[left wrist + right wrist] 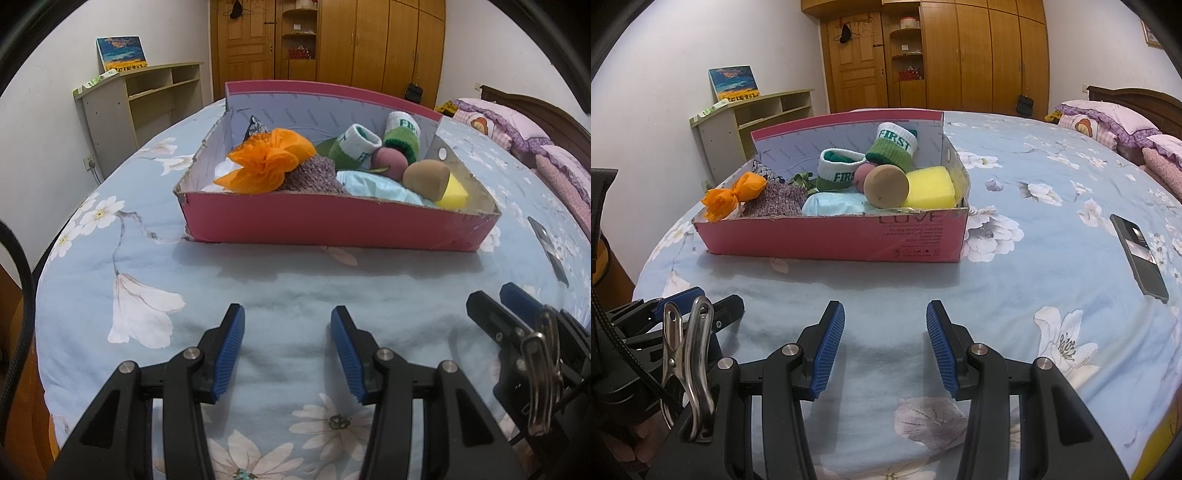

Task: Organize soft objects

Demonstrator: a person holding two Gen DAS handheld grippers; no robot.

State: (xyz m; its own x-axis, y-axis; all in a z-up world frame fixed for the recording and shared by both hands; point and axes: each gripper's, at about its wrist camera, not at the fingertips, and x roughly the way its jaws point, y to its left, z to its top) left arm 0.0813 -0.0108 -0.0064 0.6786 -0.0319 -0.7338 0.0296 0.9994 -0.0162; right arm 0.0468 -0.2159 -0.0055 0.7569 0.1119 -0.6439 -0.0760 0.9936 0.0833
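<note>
Left wrist view: left gripper (287, 325) low over the bedspread (295, 280), jaws spread wide, nothing between the blue pads (232, 354). Right gripper (495, 299) enters at the lower right edge, only partly seen; cannot tell its state here. Pink box (332, 225) sits on the bed ahead, well apart from both grippers. Inside it: orange pouf (266, 162) at left, touching the purple knit (310, 177); two green-white wristbands (358, 146) toward the back; pink ball (388, 160); brown sponge (424, 177) beside the yellow sponge (454, 194) at right; pale blue cloth (373, 186) at front.

Right wrist view: right gripper (885, 326) also low over the bedspread, jaws spread, empty. Left gripper (698, 306) shows at the left edge, a metal clip (689, 354) on its body. Box ahead, all soft items inside. Phone (1139, 258) lies flat on the bed to the right, well apart from the box.
</note>
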